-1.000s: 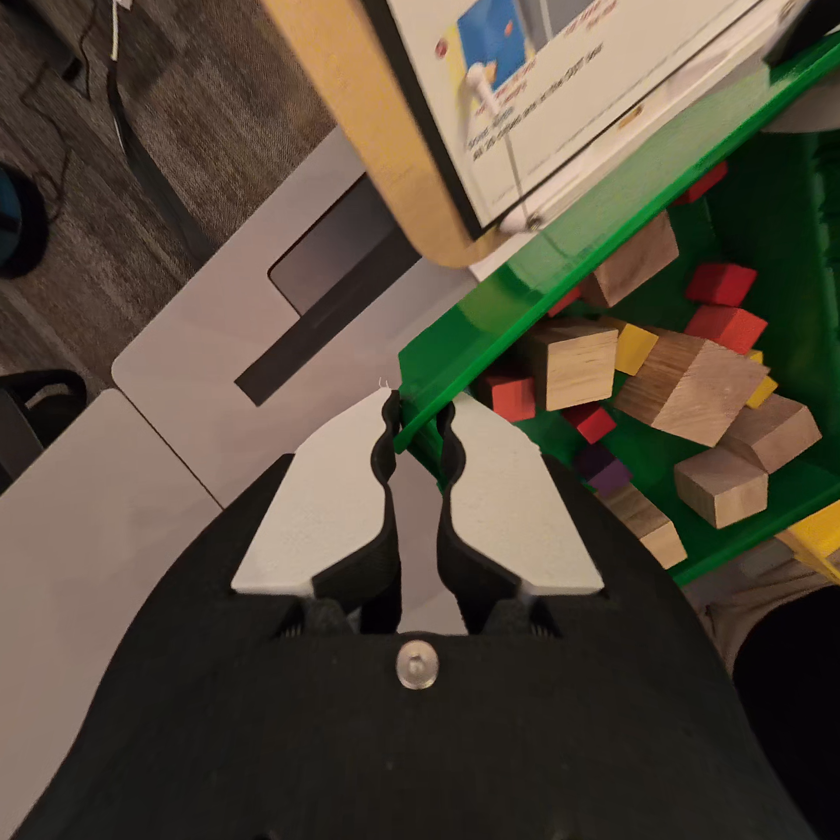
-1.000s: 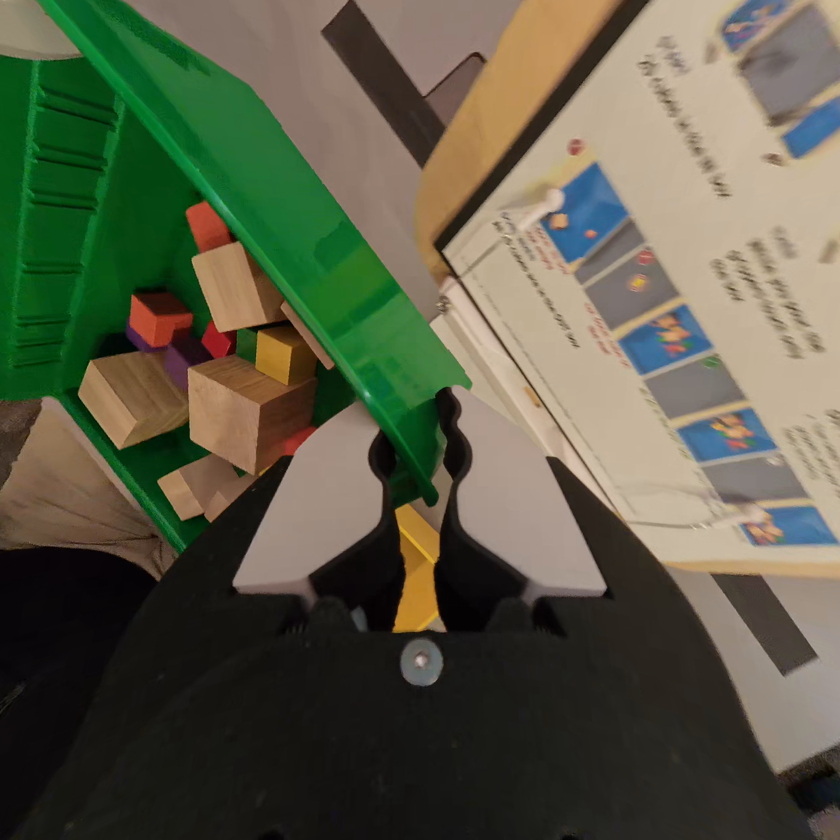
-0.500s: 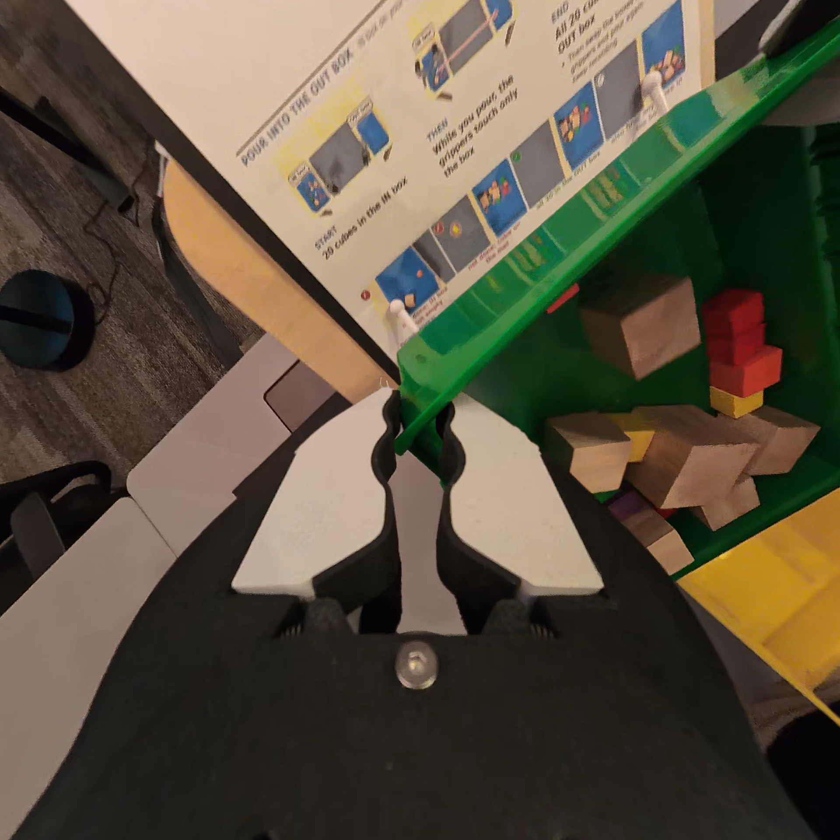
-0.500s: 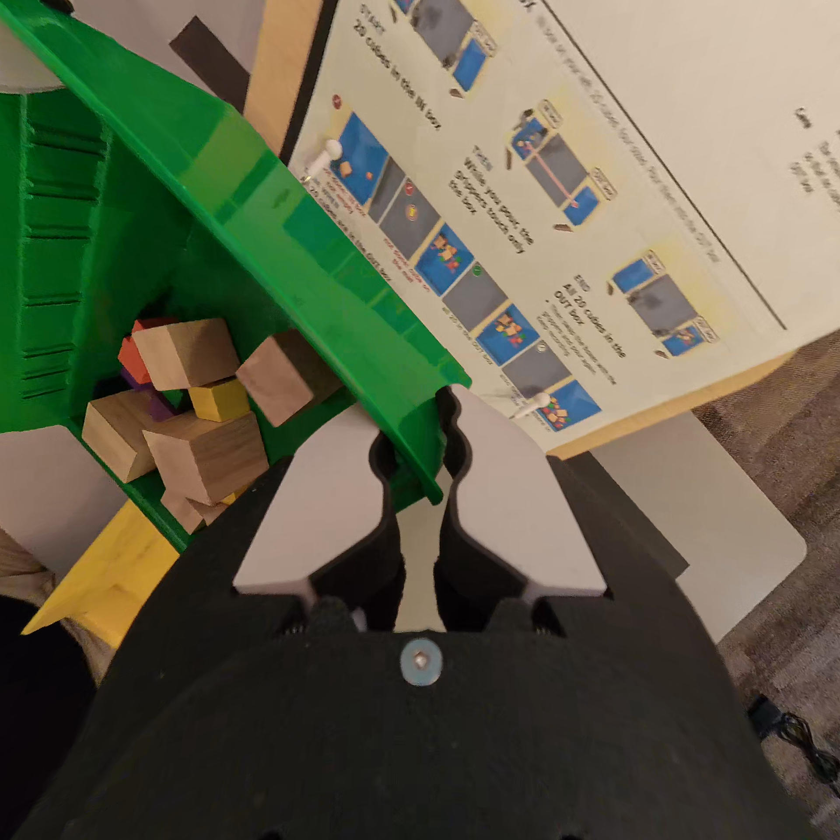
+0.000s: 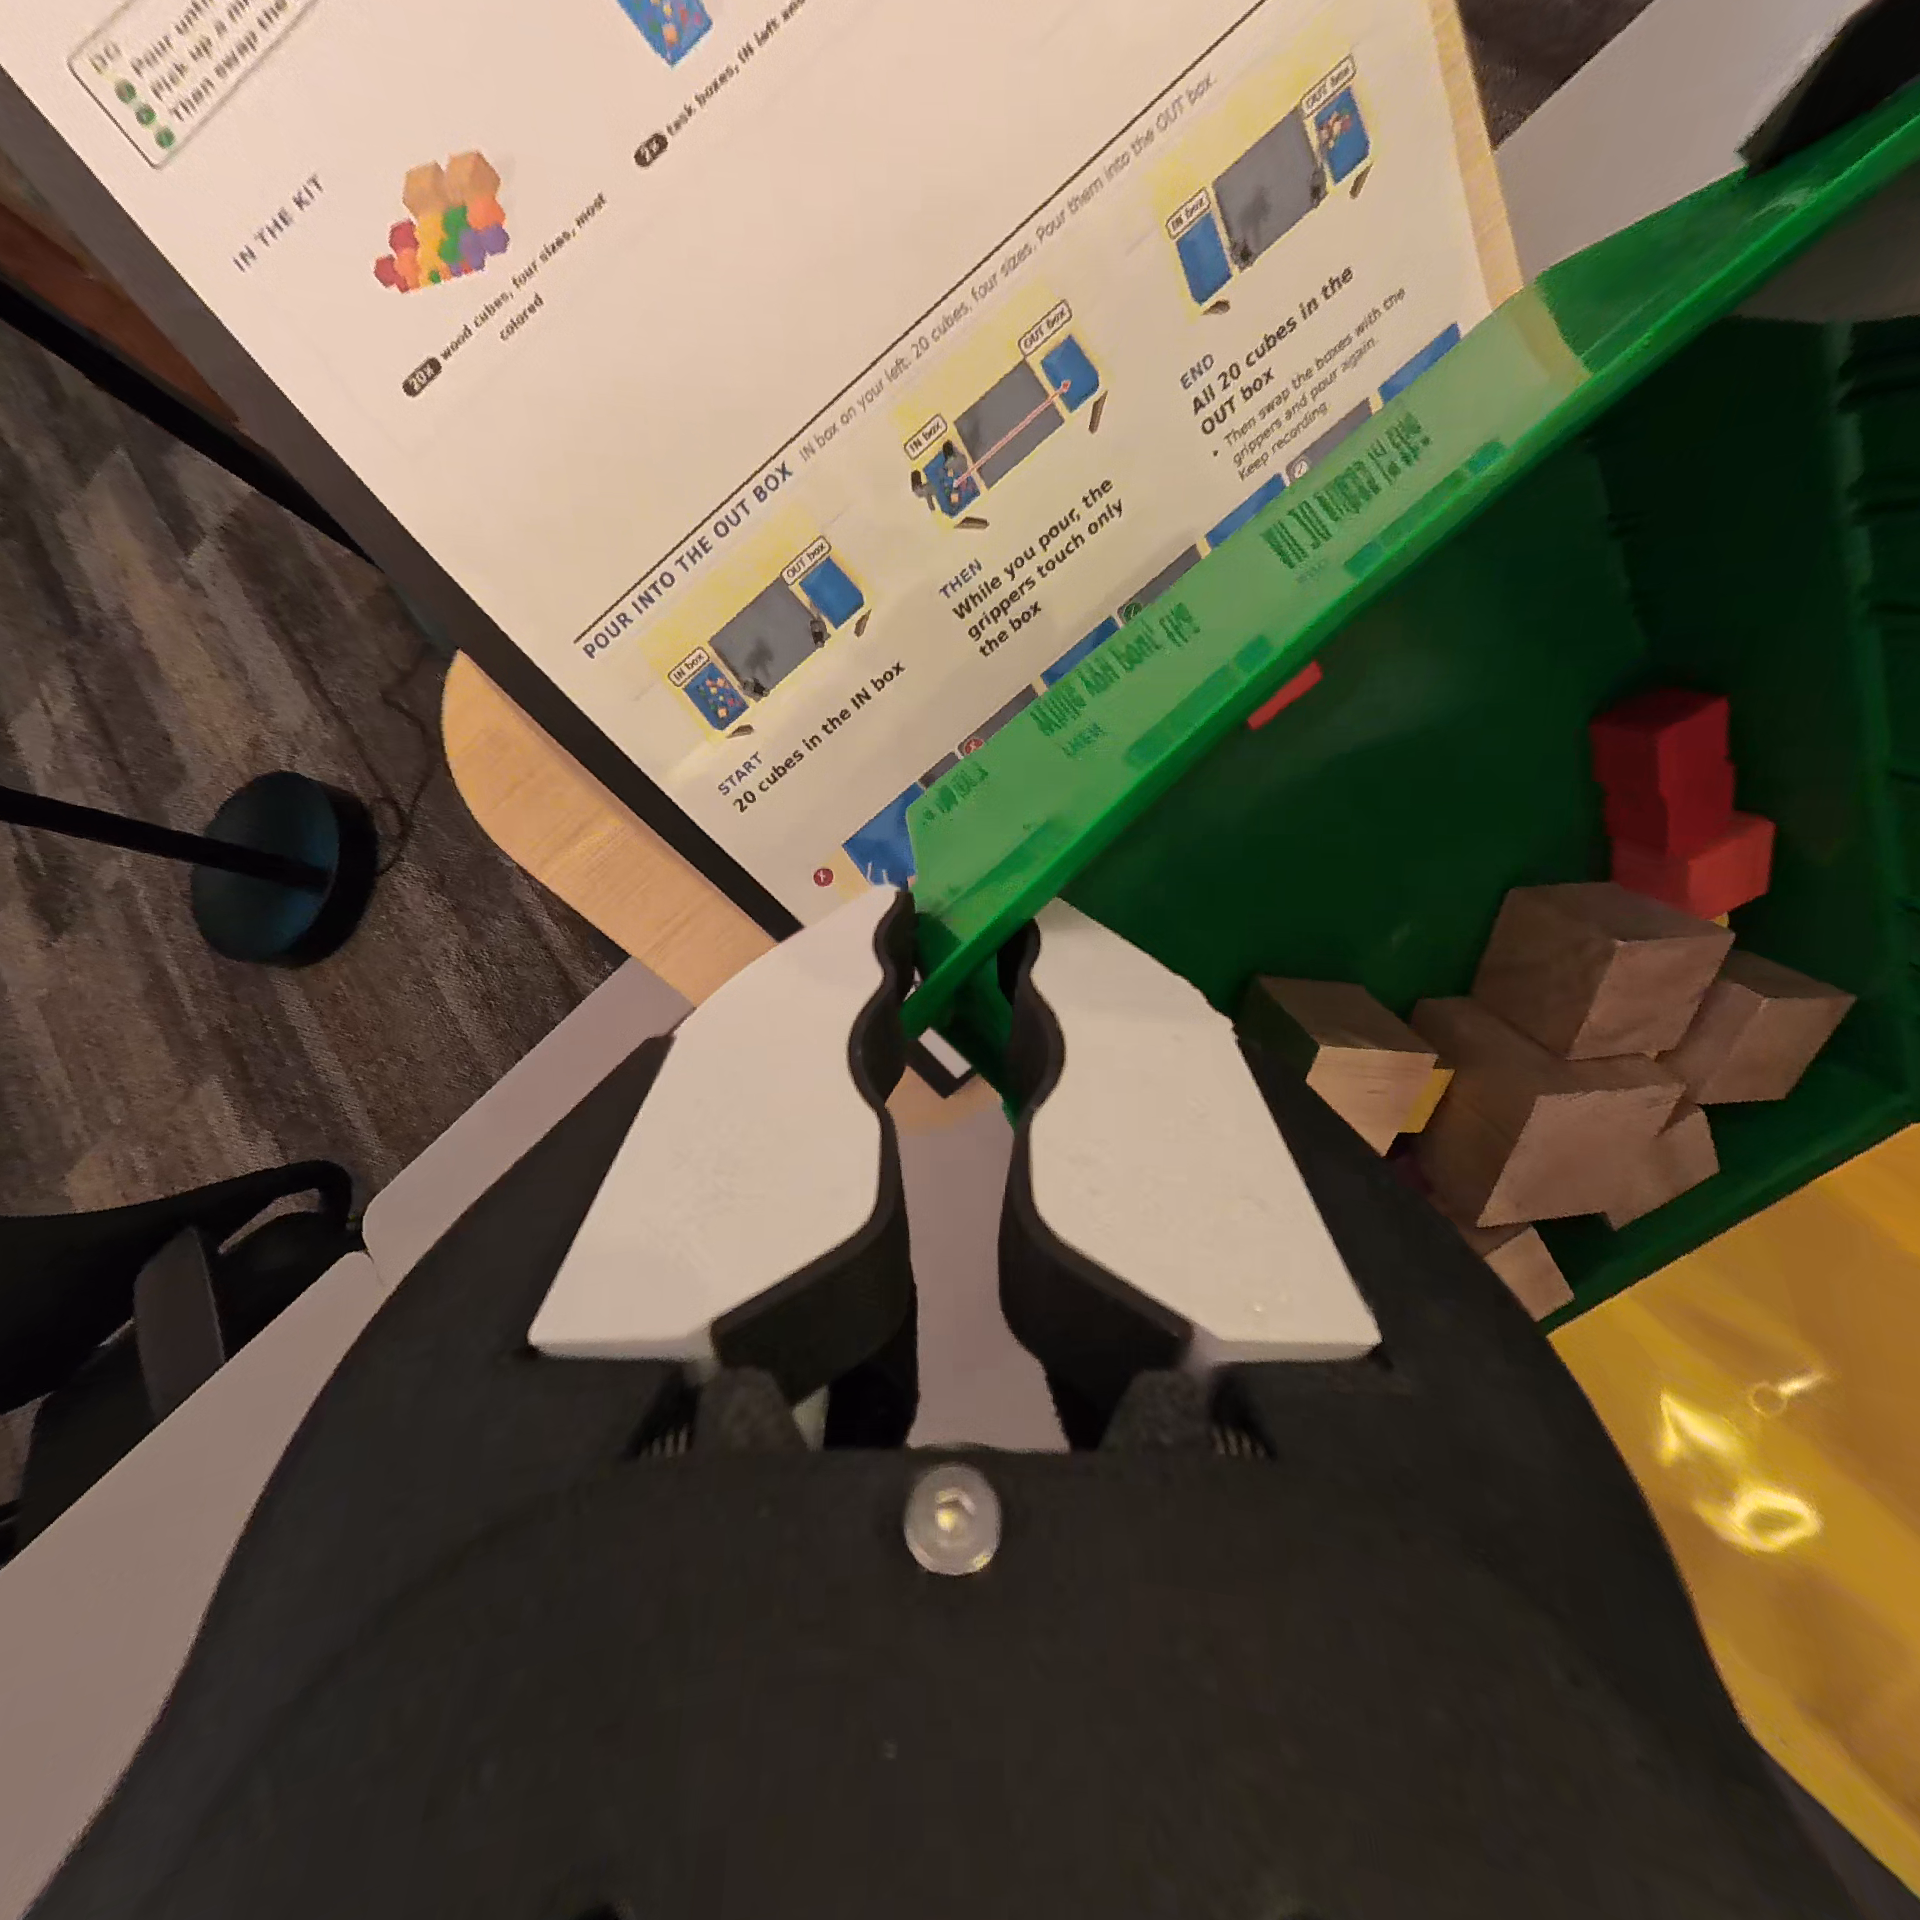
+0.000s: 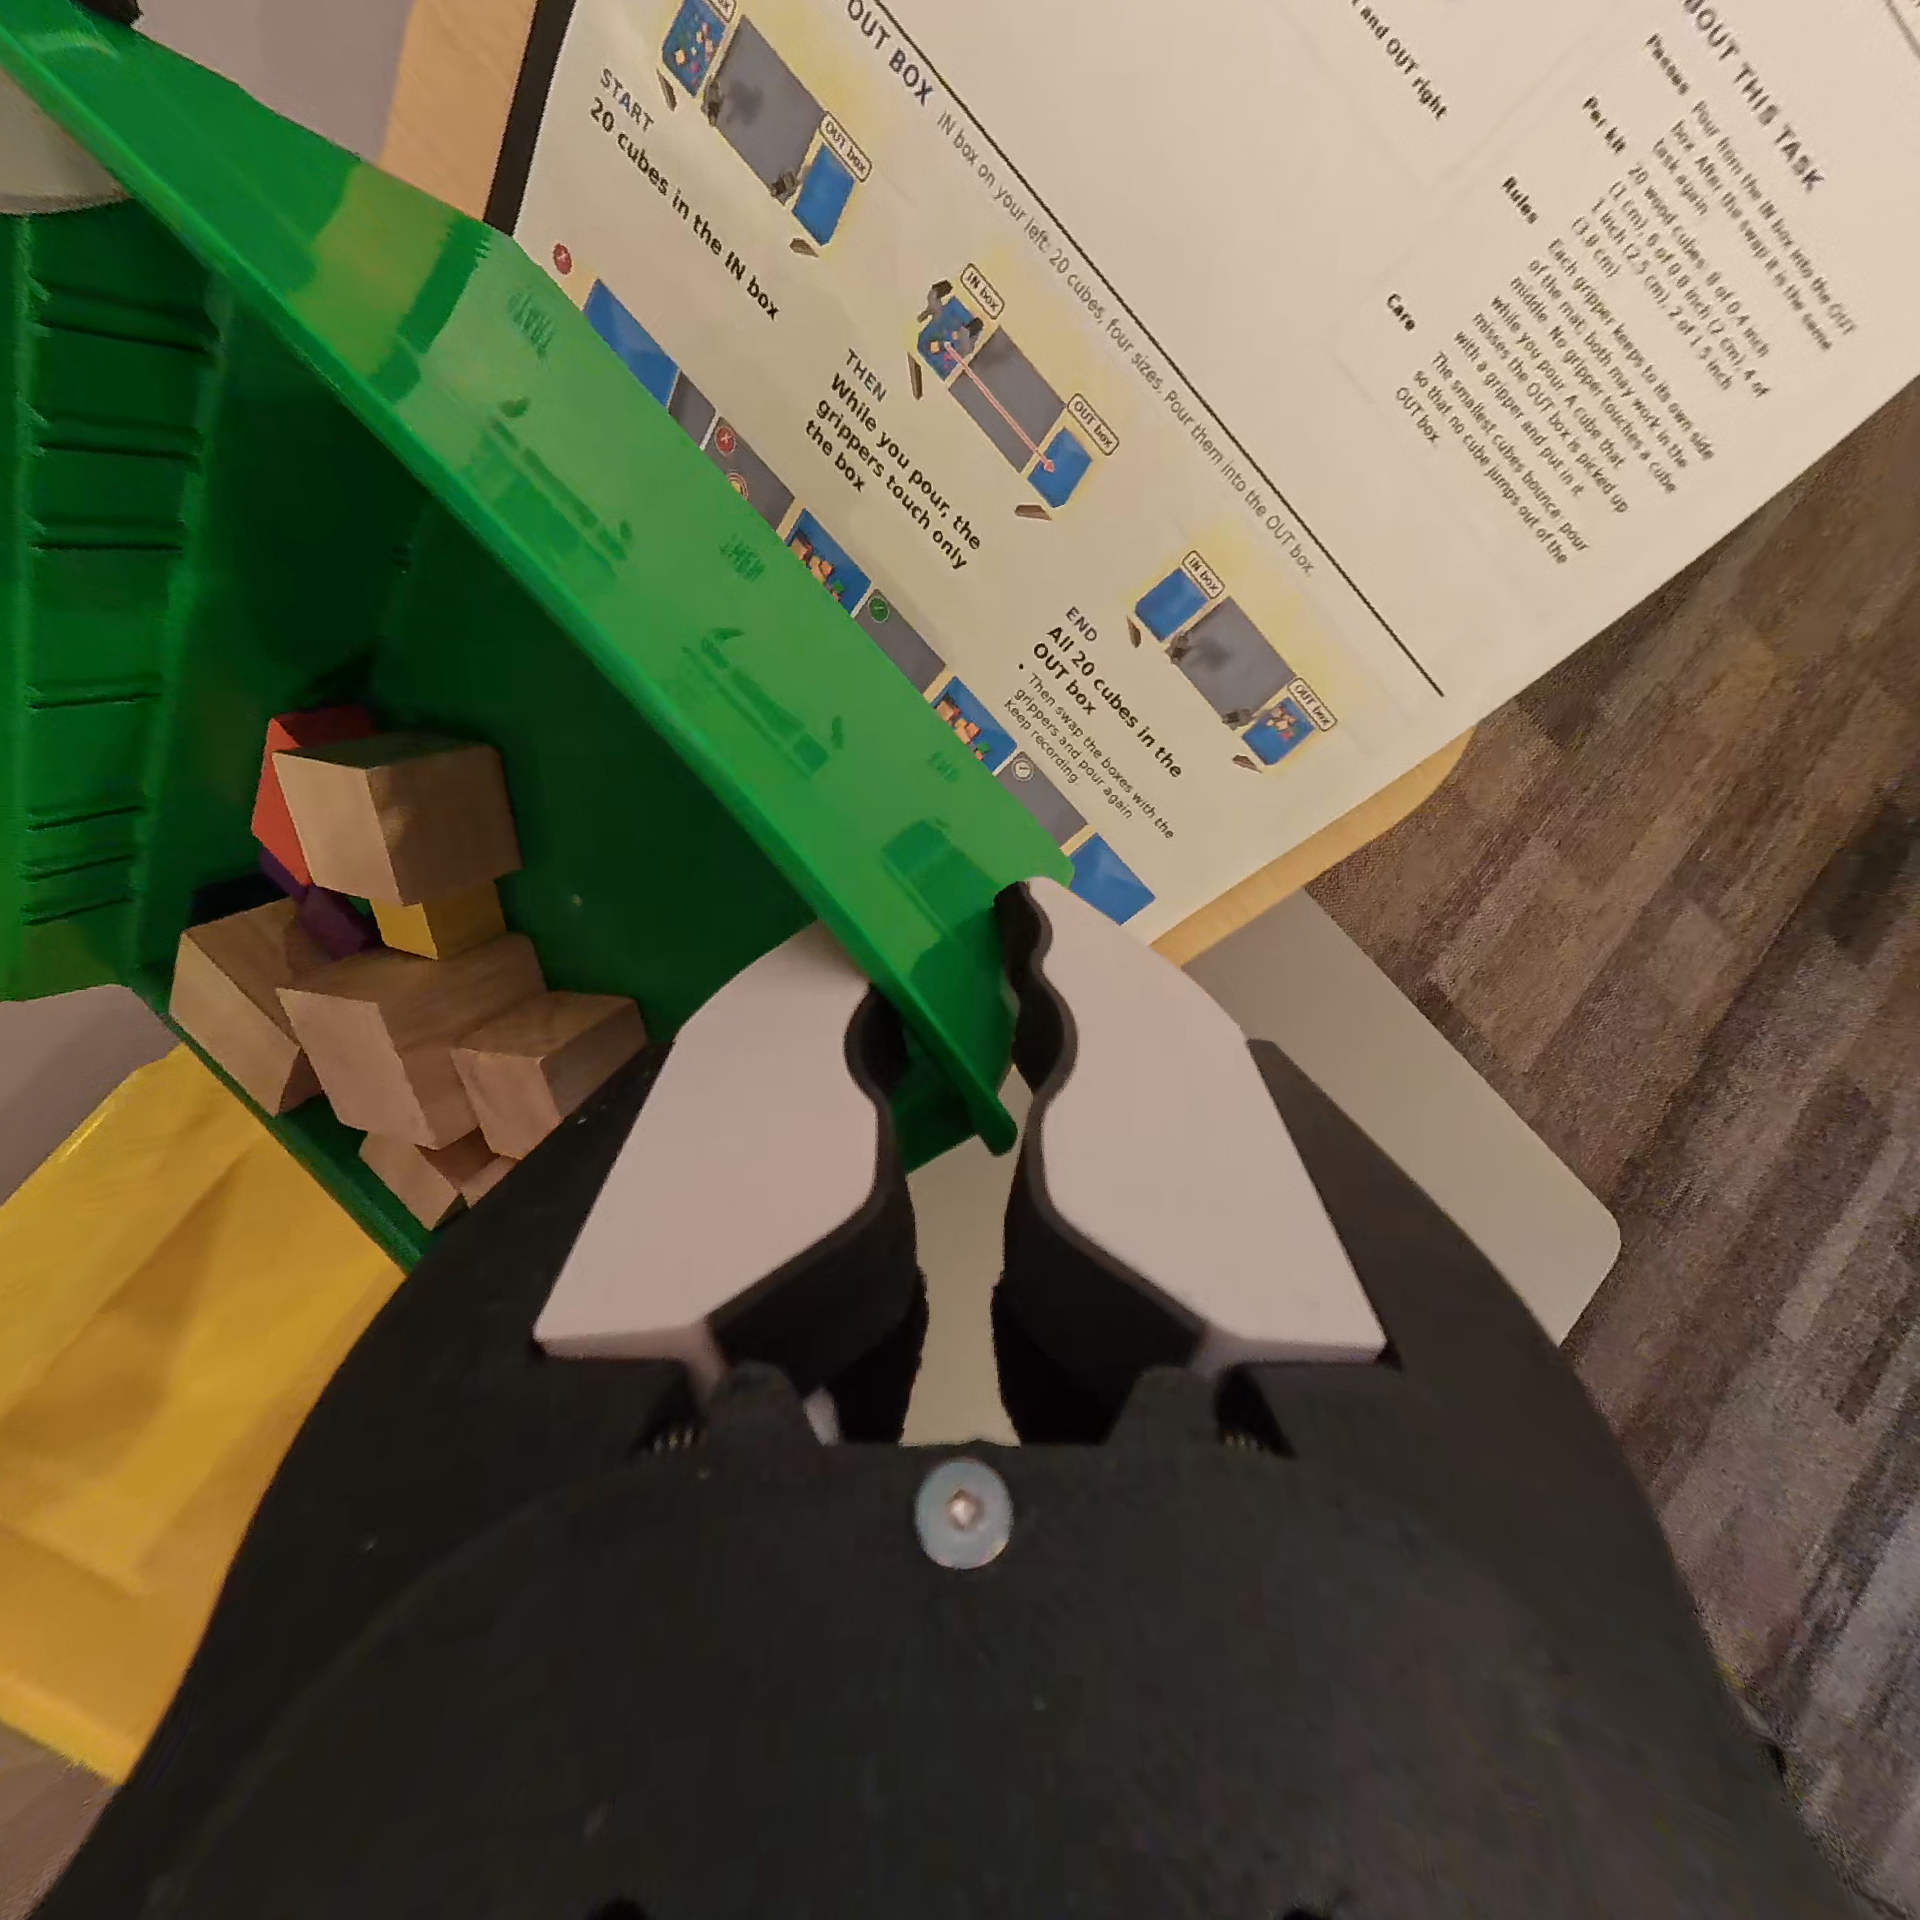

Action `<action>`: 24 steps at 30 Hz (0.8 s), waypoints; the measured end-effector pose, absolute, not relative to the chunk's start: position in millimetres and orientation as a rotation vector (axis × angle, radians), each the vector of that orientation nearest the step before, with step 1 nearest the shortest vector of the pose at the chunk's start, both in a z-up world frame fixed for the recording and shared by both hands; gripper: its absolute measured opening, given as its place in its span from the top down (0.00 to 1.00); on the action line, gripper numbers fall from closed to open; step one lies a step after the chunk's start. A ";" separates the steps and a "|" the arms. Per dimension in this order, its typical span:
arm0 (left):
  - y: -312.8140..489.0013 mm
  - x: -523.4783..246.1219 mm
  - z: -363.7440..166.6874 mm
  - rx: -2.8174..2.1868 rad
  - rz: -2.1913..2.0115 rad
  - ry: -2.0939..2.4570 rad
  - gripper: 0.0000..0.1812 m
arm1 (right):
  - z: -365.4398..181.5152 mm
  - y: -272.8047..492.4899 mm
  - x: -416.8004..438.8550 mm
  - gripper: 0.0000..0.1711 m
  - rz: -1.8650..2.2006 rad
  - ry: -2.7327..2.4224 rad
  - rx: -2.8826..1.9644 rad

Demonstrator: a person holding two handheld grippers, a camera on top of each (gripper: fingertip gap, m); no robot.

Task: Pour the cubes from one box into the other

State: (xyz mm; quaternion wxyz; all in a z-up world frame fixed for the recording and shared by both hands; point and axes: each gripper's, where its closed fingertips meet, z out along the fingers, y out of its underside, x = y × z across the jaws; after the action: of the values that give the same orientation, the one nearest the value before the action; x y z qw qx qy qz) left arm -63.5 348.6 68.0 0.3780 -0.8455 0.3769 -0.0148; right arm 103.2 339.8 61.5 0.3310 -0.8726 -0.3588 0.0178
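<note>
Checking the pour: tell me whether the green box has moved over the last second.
Yes. The green box has tipped up across the instruction sheet, above the yellow box.

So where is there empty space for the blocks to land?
The yellow box below the green box looks bare inside. The grey table left of the left claw is bare too. It is crowded in the green box's low corner, where the wooden cubes pile up.
</note>
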 end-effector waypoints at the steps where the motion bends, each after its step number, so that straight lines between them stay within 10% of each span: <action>1: 347.7 -62.1 69.5 -2.143 -0.026 0.961 0.92 | 63.0 339.3 104.4 0.93 0.038 -0.937 -2.265; 24: 310.6 -52.5 85.8 -1.915 0.065 0.870 0.92 | 82.7 309.4 114.2 0.93 -0.132 -0.934 -2.021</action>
State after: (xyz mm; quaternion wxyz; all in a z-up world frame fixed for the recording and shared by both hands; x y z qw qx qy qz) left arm -52.5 310.6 85.8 0.4956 -0.7905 0.3590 0.0267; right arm 114.2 309.4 82.7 0.4402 -0.8136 -0.3761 -0.0531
